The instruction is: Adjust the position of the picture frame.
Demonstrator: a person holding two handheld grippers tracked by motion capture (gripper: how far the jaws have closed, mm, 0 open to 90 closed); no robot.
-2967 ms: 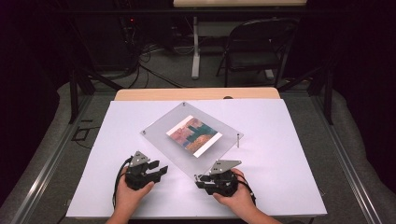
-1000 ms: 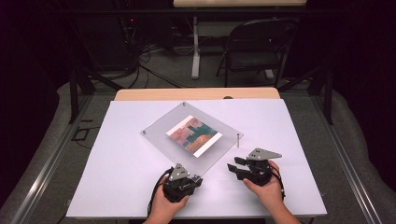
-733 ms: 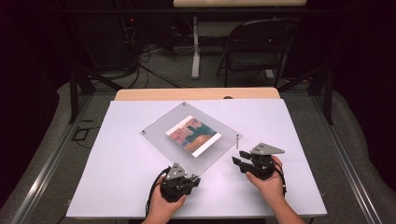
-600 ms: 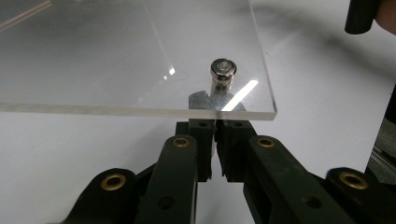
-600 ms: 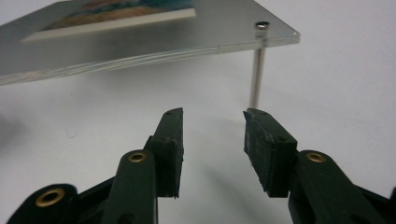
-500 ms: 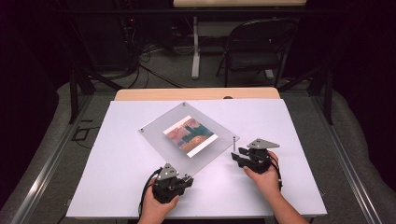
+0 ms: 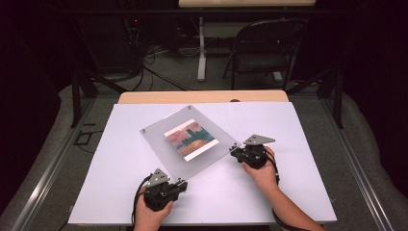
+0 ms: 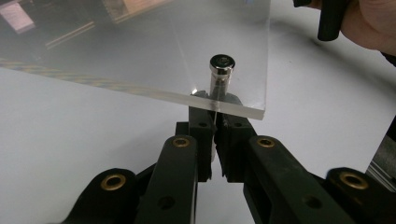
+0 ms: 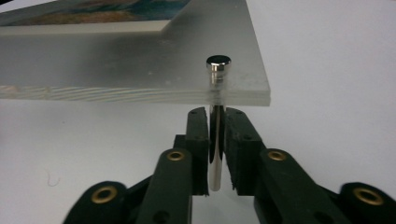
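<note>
Right gripper view: clear acrylic frame (image 9: 140, 70), shiny metal standoff (image 9: 217, 70), matte blk fingers (image 9: 198, 135).

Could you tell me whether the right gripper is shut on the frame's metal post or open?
Shut: the right gripper has just closed, pads pressed on the metal post under the acrylic frame.

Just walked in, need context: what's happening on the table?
A person works a clear acrylic picture frame on the white table with two handheld tongs. The left tongs are clamped on a metal standoff post at the near corner. The right tongs have just closed on the post at another corner.
</note>
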